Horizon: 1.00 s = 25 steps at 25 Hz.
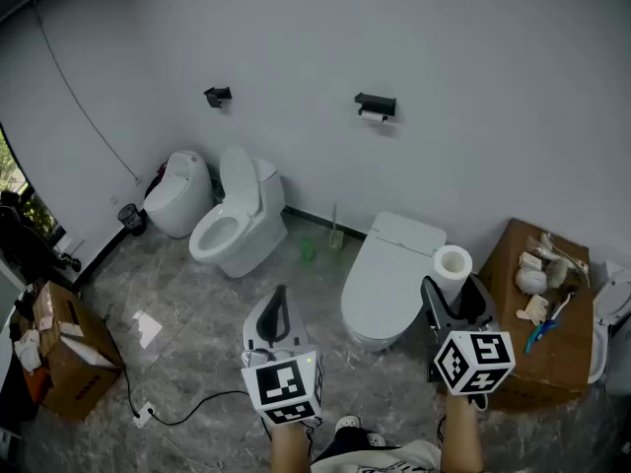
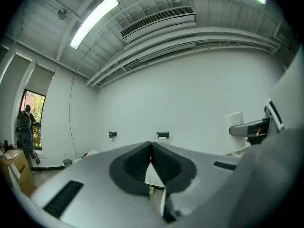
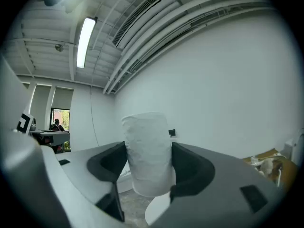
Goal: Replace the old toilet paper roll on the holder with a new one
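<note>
My right gripper (image 1: 455, 294) (image 3: 148, 163) is shut on a full white toilet paper roll (image 1: 453, 264) (image 3: 148, 153), which stands upright between its black pads. The left gripper (image 1: 279, 308) (image 2: 151, 167) is shut with nothing in it. Both point level toward the far white wall. On that wall hangs the black paper holder (image 1: 376, 105) (image 2: 162, 135) with a nearly used-up roll (image 1: 373, 116) under it. A second, small black holder (image 1: 218, 96) (image 2: 112, 134) is mounted further left on the wall.
A closed white toilet (image 1: 389, 274) stands right in front of me, below the holder. Two more toilets (image 1: 237, 220) stand at the left. A cardboard box (image 1: 537, 308) with odds and ends is at the right, another box (image 1: 64, 348) at the left. A cable (image 1: 182, 412) lies across the floor.
</note>
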Tool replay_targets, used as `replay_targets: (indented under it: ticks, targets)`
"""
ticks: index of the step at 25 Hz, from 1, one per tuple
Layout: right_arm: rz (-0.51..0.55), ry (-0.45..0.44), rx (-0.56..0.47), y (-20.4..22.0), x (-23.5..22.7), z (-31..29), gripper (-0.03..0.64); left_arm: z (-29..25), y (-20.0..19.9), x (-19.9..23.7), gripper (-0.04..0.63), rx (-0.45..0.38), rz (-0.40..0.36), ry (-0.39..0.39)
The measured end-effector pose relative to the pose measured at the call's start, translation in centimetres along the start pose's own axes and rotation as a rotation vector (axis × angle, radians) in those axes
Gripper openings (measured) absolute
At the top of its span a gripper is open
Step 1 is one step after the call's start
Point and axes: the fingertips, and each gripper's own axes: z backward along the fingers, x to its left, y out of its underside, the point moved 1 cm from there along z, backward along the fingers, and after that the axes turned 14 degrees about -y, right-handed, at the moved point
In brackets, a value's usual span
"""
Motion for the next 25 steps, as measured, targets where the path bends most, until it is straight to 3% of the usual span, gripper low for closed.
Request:
replay_targets:
  ticks: [25]
  targets:
    - [0.01,0.0,0.004,0.8,1.0,-2.9,0.305,-2.6,1.1,1.7,0.006,0.003,-0.017,-0.02]
